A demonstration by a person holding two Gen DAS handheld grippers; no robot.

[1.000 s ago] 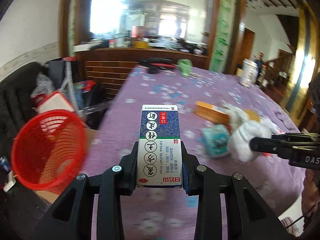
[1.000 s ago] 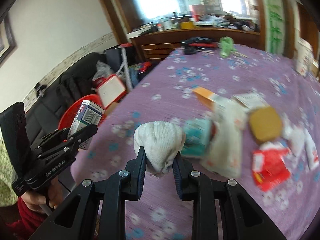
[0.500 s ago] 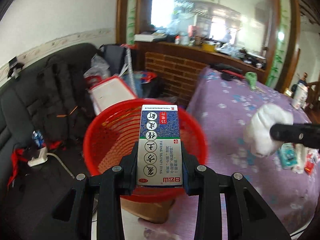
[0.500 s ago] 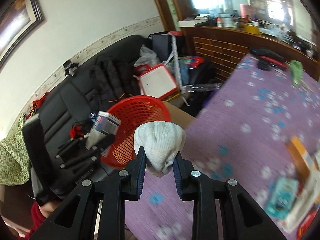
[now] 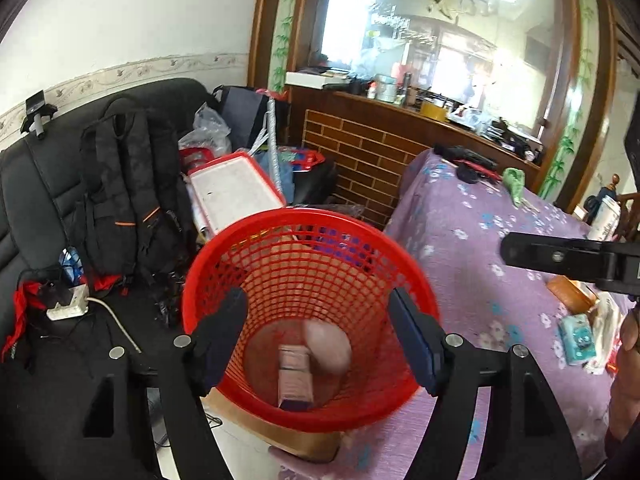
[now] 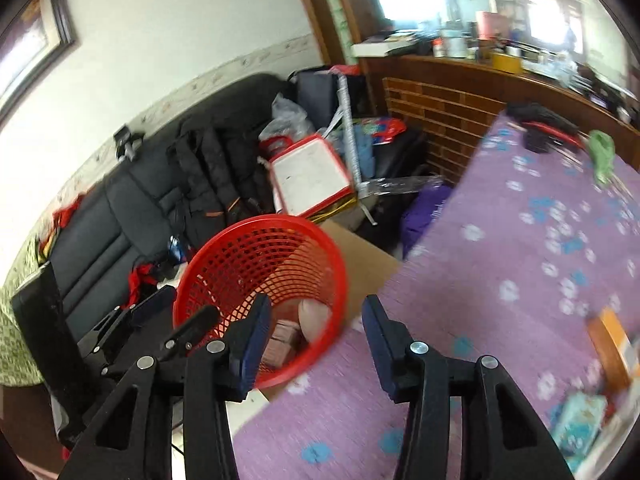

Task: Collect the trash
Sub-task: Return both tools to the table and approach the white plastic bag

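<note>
A lived-in home, a sitting or dining room. A black sofa (image 5: 36,184) against a white wall with a patterned border carries a backpack (image 5: 124,184) and bags. Beside it stands a counter (image 5: 480,248) under a purple flowered cloth. A wooden sideboard (image 5: 400,108) crowded with jars and boxes sits below a big mirror (image 5: 440,32) (a ceiling lamp shows in it). A framed picture (image 6: 28,36) hangs on the wall, and a red basket (image 5: 208,272) stands by the sofa.

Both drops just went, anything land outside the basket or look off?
Nothing stands out. The box and white wad both lie inside the red basket. Left gripper and right gripper are opening, empty.
</note>
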